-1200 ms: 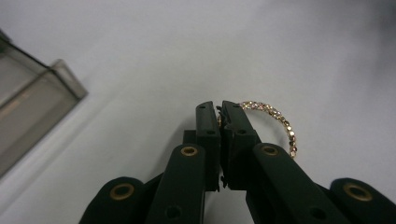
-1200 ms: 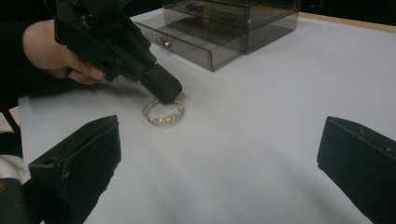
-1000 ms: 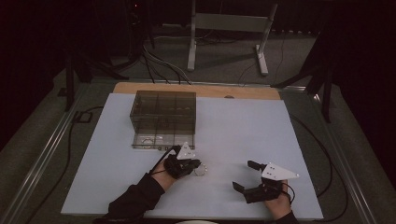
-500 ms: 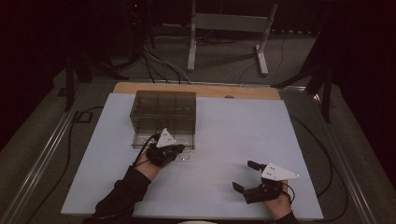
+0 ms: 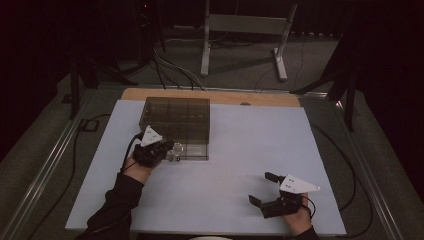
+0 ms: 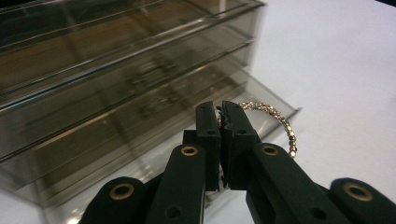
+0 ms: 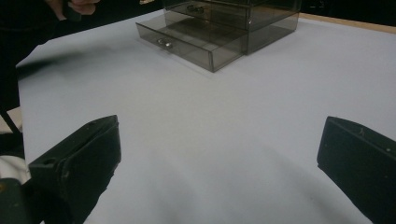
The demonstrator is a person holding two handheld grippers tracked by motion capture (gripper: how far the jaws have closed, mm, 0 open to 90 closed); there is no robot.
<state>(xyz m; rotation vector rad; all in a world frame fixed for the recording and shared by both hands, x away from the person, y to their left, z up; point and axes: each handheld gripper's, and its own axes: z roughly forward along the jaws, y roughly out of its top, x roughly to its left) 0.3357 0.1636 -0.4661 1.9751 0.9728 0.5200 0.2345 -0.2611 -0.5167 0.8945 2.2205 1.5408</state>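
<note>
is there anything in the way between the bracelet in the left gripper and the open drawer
Nothing visible. The left gripper holds the beaded bracelet right at the front of the pulled-out bottom drawer of the clear drawer box, whose top is open.

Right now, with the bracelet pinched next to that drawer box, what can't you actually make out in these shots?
- Beaded bracelet: its near half is hidden behind the left gripper jaws in the left gripper view; in the high view it is too small to read.
- Drawer box: smoky walls and dim light hide any contents.
- Open drawer: its inside is too small and dark in the right gripper view.
- Right gripper: its hand is cut by the bottom edge of the high view.
</note>
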